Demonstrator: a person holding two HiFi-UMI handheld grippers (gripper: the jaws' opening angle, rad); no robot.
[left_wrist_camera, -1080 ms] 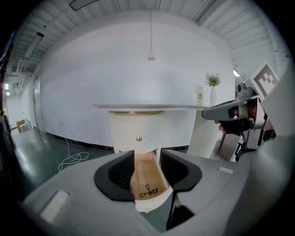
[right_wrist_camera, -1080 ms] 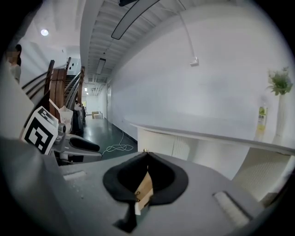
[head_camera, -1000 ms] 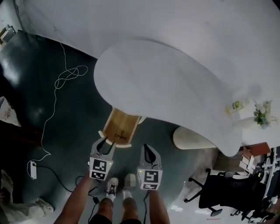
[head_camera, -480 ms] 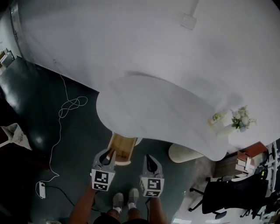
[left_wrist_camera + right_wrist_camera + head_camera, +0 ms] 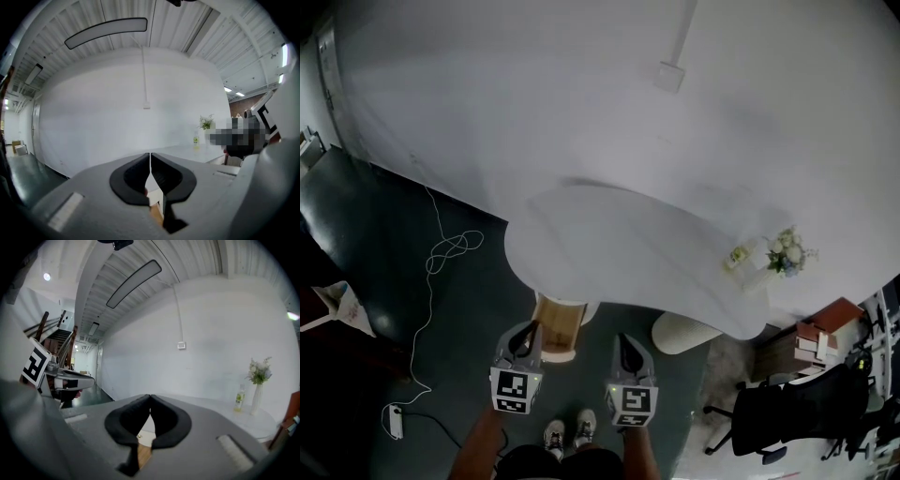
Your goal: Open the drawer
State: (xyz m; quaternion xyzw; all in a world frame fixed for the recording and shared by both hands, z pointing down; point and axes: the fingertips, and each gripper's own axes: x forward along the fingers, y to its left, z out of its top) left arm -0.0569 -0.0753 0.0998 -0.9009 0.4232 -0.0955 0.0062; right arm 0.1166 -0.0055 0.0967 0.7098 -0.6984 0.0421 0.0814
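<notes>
Since left hand-held gripper (image 5: 530, 330) and right hand-held gripper (image 5: 625, 339) are pinched together empty, neither could hook the drawer (image 5: 556, 322), lower centre.

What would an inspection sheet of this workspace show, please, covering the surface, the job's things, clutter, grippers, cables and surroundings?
Surface: white curved table, mostly bare.
Job's things: wooden drawer shows beneath the table's near edge; neither gripper touches it.
Clutter: bottle and vase of flowers at the table's right end.
Grippers: left gripper and right gripper both shut, with nothing between the jaws.
Cables: white cable looped on the dark floor at left, running to a small white box.
Surroundings: white wall behind the table; black office chair at lower right.
</notes>
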